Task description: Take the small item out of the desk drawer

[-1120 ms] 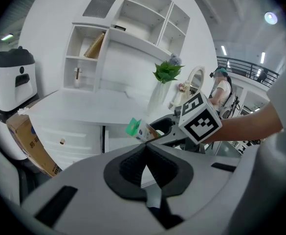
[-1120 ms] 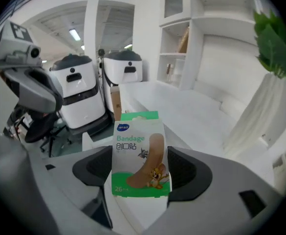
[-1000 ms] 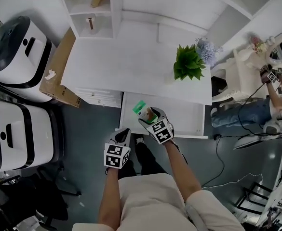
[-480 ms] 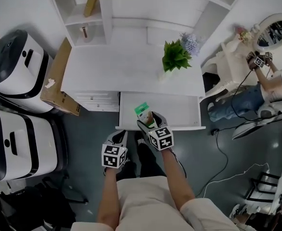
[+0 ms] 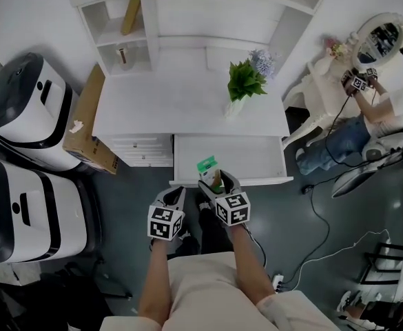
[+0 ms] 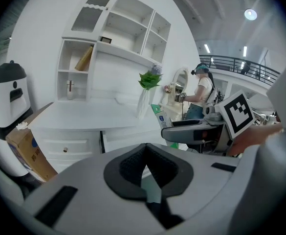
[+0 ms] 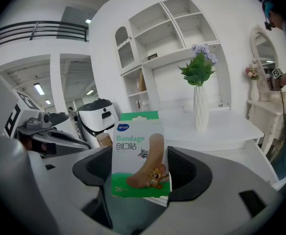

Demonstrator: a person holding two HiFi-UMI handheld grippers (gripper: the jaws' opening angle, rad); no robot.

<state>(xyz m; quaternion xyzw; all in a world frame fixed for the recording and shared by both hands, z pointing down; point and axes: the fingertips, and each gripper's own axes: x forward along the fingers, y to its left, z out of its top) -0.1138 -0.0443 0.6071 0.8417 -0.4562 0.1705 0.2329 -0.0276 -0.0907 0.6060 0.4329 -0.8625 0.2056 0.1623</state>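
Note:
A small green-and-white bandage box stands upright between the jaws of my right gripper, which is shut on it. Gripper and box hover over the front left edge of the open white desk drawer. My left gripper hangs lower and to the left, in front of the desk, its pads shut together on nothing. From the left gripper view the right gripper and the bandage box show just ahead on the right.
On the white desk a green plant in a vase stands at the back right. A cardboard box leans at the desk's left, beside two white machines. A person sits far right. A cable lies on the floor.
My right gripper has drawn back with the bandage box, from over the drawer's inside to its front edge. The left gripper has stayed low in front of the desk.

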